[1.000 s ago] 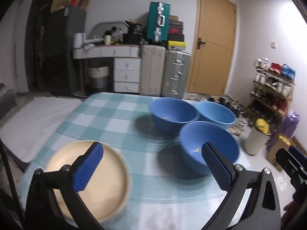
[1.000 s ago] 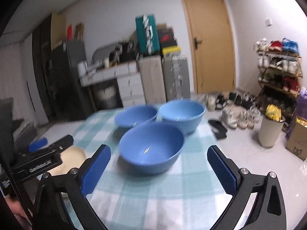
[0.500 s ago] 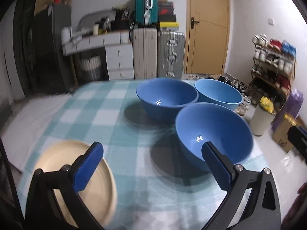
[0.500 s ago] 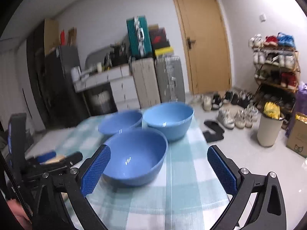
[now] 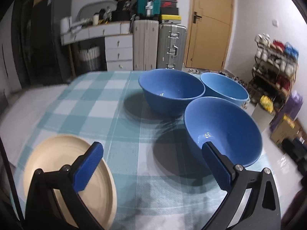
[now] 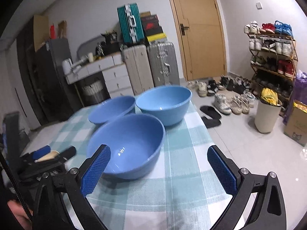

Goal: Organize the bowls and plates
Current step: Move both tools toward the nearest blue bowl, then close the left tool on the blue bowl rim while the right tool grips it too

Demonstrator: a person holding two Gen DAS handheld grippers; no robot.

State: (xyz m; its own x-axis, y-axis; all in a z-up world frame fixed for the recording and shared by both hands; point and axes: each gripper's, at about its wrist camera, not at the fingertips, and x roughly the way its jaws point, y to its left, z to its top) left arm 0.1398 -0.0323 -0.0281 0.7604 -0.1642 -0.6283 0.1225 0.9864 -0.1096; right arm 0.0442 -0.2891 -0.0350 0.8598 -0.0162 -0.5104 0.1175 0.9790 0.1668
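Both jaws wide open, holding nothing. Your right gripper (image 6: 158, 169) straddles the near bowl's (image 6: 126, 143) rim; a shallow bite may tip it off the desk (image 6: 180, 182) edge just right of it.

No text, label or number reads clearly. The black shoebox (image 6: 150, 23) stacked atop the far suitcases carries a red mark (too blurred to name), and the brown cardboard carton (image 6: 296, 128) at right shows a faint illegible print.

Left gripper (image 5: 152, 164): jaws spread wide, nothing between them. Right gripper (image 6: 158, 169): jaws spread wide, nothing held. Part of a hand (image 6: 18, 213) visible at lower left.
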